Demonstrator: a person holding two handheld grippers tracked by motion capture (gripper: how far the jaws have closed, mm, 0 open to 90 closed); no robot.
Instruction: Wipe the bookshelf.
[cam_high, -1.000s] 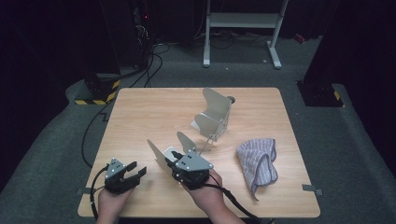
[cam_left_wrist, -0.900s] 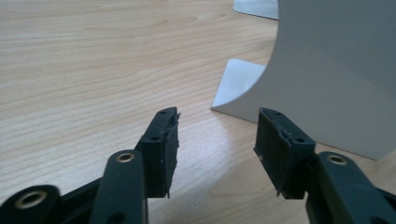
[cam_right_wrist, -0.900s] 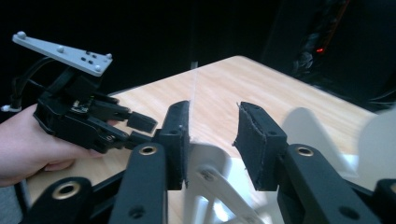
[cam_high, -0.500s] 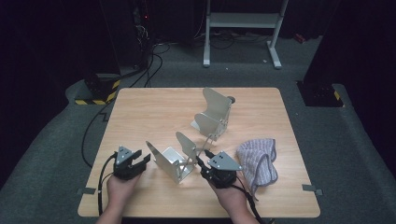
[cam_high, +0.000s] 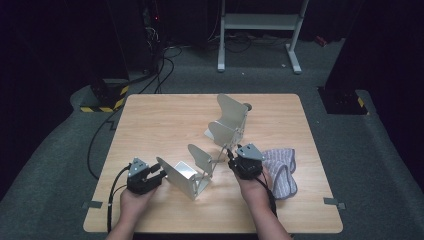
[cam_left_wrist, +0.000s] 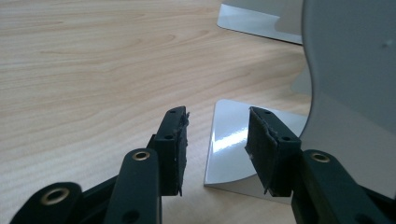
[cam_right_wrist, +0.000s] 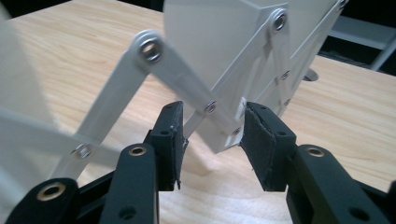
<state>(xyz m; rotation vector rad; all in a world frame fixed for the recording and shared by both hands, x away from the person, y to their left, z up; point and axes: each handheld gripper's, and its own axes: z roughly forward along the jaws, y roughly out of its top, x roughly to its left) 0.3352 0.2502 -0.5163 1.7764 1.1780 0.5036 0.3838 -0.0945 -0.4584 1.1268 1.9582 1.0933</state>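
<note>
Two hand-held tools work at a folding grey metal plate rack with scissor-link arms (cam_high: 210, 150) on the light wooden counter (cam_high: 160, 115).

The rack stretches from near the counter's middle to its front. The left tool (cam_high: 156, 176) sits at the rack's nearest plate, at the front left; in the left gripper view (cam_left_wrist: 215, 147) its jaws have just been closing but stand apart, the plate's flat foot between them and untouched. The right tool (cam_high: 230, 156) points at the linkage in the rack's middle; in the right gripper view (cam_right_wrist: 212, 140) its jaws have just been opening, parted around a thin link arm without pressing it. A striped grey cloth (cam_high: 281, 170), crumpled, lies just right of the right hand (cam_high: 254, 184).
</note>
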